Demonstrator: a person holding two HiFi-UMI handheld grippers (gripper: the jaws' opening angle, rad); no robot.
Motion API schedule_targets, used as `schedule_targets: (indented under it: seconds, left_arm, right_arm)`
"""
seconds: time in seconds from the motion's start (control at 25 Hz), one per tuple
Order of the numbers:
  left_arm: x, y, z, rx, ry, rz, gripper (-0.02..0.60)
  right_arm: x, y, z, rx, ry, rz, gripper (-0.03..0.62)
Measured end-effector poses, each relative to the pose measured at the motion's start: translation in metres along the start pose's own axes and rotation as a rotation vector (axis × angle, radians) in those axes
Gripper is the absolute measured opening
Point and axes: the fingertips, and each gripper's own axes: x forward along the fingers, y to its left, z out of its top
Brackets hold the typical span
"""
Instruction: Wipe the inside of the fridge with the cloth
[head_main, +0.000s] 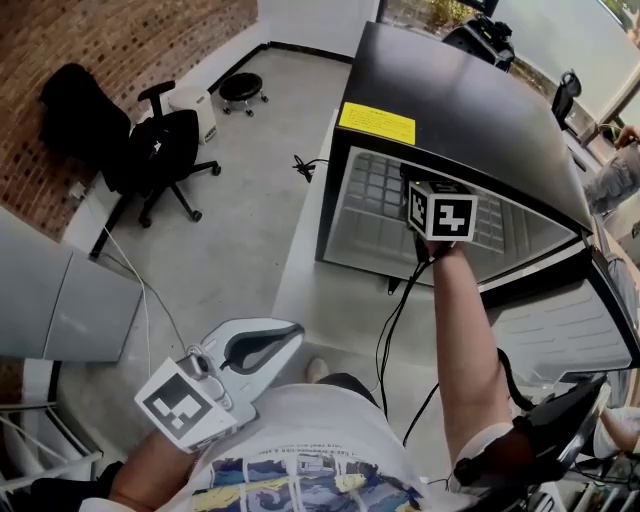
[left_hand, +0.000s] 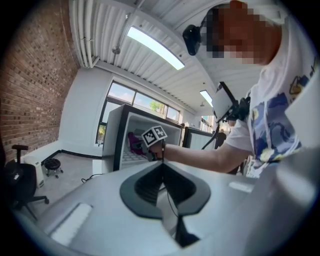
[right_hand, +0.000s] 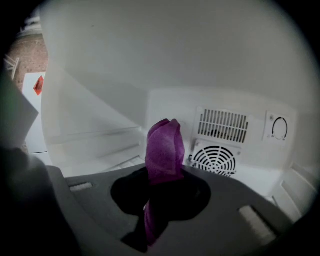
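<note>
Purple cloth (right_hand: 164, 147) is clamped in right gripper (right_hand: 161, 197) inside the fridge (head_main: 455, 110); left gripper (left_hand: 162, 167) is held closed, empty. Fan grille (right_hand: 215, 159) is shown only by right gripper view.

In the right gripper view, lower centre, the bottom end of the purple cloth (right_hand: 162, 150) sinks into dark shadow between the jaws of the right gripper (right_hand: 159, 187). In the head view, centre right, that gripper's marker cube (head_main: 441, 215) hides its jaws and the cloth inside the black fridge (head_main: 450, 110). The fridge's white-lined door (head_main: 565, 325) runs off the right edge.
</note>
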Motion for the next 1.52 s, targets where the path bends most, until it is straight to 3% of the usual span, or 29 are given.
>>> schedule_targets:
  seconds: [0.48,0.72,0.88,1.08,1.24,1.52]
  left_arm:
    - [-0.040,0.004,-0.006,-0.040,-0.013,0.082,0.006]
    - [-0.058,0.006,-0.006,-0.035,-0.007,0.103,0.006]
    - [-0.060,-0.002,-0.004,-0.024,-0.004,0.087,0.006]
    - [-0.057,-0.006,-0.017,0.038,0.046,0.023,0.006]
    - [-0.036,-0.019,-0.011,0.046,0.037,-0.047,0.006]
    - [0.005,-0.041,-0.012,0.051,0.041,-0.172,0.006]
  right_arm:
    - [0.017,0.066,0.021,0.069,-0.048,0.124,0.054]
    - [0.011,0.075,0.031,0.277,-0.095,0.190,0.054]
    - [-0.004,0.074,0.036,0.319,-0.133,0.214,0.054]
    - [-0.041,0.044,0.036,0.315,-0.180,0.138,0.054]
    - [-0.070,0.003,0.031,0.322,-0.208,0.067,0.054]
    - [-0.122,-0.080,0.009,0.299,-0.221,-0.125,0.054]
